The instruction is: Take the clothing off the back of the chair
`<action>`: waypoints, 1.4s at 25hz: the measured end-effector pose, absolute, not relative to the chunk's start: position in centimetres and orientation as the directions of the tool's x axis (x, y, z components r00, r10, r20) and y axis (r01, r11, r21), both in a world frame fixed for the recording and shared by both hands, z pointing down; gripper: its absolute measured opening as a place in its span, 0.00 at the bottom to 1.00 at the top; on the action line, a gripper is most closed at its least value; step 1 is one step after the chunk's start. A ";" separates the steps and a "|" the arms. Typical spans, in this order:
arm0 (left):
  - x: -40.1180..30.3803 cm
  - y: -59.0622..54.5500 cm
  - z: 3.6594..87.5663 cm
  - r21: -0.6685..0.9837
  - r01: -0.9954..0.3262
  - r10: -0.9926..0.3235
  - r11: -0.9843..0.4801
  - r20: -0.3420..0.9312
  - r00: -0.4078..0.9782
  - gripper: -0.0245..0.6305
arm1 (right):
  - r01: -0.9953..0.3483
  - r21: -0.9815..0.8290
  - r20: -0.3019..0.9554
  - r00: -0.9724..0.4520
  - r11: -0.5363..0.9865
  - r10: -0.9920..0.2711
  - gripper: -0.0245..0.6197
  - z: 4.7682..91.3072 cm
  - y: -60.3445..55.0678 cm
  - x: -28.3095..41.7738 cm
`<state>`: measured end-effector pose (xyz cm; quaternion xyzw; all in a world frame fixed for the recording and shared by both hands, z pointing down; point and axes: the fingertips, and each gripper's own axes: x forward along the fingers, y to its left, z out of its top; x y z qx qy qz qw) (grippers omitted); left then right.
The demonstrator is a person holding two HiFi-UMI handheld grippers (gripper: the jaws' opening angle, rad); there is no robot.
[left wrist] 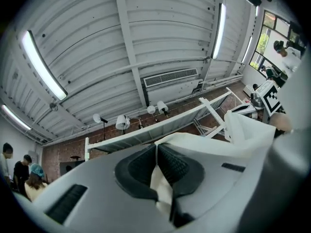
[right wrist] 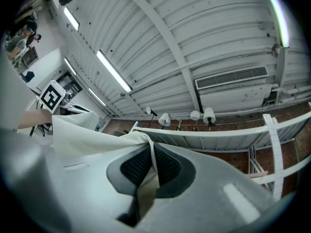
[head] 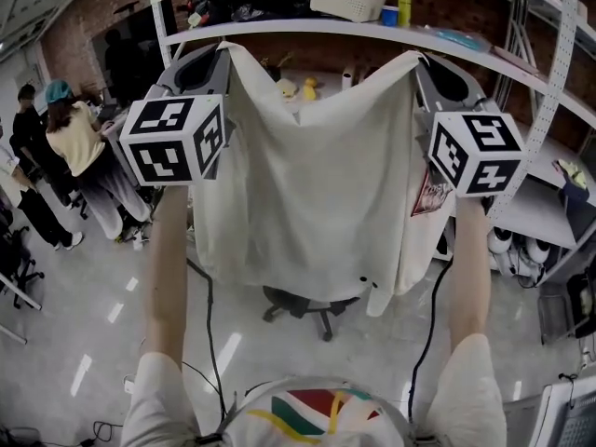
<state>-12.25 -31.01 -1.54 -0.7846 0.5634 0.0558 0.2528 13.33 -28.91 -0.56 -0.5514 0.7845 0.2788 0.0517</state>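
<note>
Holding the shirt (head: 312, 175) by its top edge, I see in the head view that it hangs as a wide sheet above the chair (head: 303, 305). That edge runs side to side from my left gripper (head: 220, 56) to my right gripper (head: 419, 60), each on one corner and neither nearer. The hem hides the chair's back; only the base shows below.

In the left gripper view, my jaws are pressed together on a fold of white cloth that trails toward the other tool.

In the right gripper view, the jaws likewise pinch the cloth.

I judge the shirt is nearly free; next it must move away from the chair, edge level.
</note>
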 end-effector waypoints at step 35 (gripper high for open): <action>-15.5 -18.0 -1.3 -0.277 -0.956 -0.834 -0.093 -0.503 0.227 0.07 | -0.905 0.376 -0.515 -0.384 0.201 -0.767 0.05 -1.8 -17.4 11.6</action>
